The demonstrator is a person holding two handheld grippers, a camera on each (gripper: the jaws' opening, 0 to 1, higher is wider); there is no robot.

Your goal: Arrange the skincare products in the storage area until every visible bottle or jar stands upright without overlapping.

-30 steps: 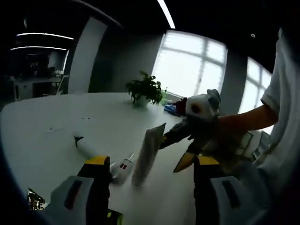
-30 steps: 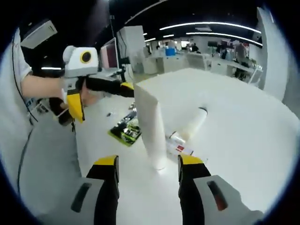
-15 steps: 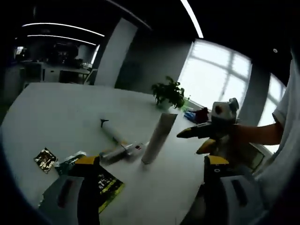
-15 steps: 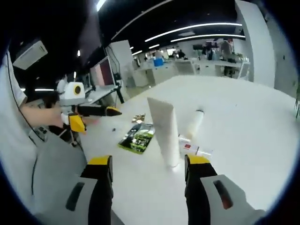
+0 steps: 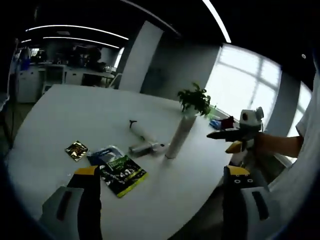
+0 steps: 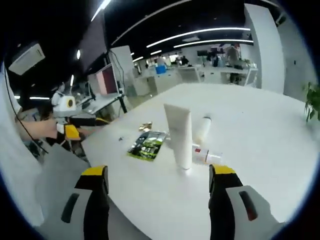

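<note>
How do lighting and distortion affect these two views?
Left gripper view: bright window backlights the scene, leaving the standing tube dim and soft; fisheye curves the table. Right gripper view: even ceiling-strip light, tube crisp, edges bowed.

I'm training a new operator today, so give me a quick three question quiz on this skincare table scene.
1. True or false: the tall white tube stands upright on the white table.
2. What lies beside the green packet, nearer the table's edge? A) gold sachet B) potted plant C) spoon
3. Fill in: both the left tongs and the right tongs are ____.

Key: 1 true; 2 A; 3 open.
</note>
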